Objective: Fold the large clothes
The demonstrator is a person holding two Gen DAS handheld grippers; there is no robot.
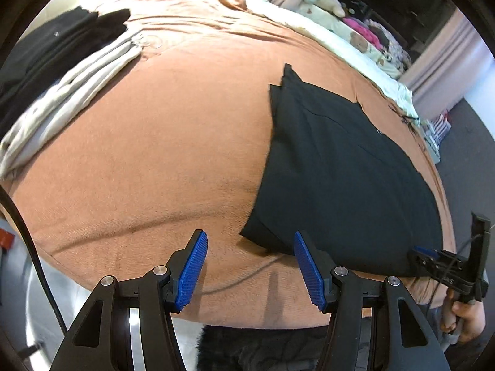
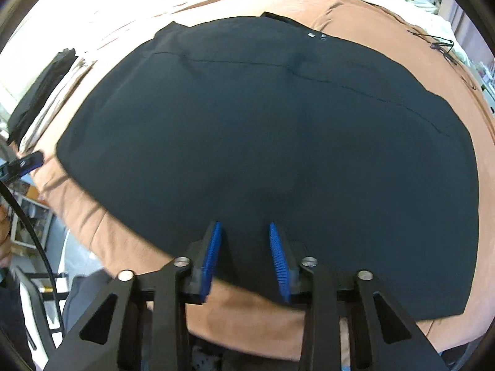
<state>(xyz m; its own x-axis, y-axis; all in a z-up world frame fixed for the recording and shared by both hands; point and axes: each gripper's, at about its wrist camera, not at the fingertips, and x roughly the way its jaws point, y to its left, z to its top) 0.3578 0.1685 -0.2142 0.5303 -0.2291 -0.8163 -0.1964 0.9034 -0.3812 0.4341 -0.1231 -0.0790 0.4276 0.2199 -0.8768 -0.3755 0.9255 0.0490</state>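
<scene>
Black garment, folded flat on the tan bedspread, sits directly ahead of and beneath our right gripper, whose narrowed jaws hover over its near hem with cloth showing between the pads; we cannot tell whether they pinch it. From the left wrist view the garment lies off to the right of our left gripper, jaws apart and empty above bare bedspread just beside the garment's near corner. Its long axis runs away from us toward the pillows, buttons at the far end. We judge the right hand nearer for the next fold.
</scene>
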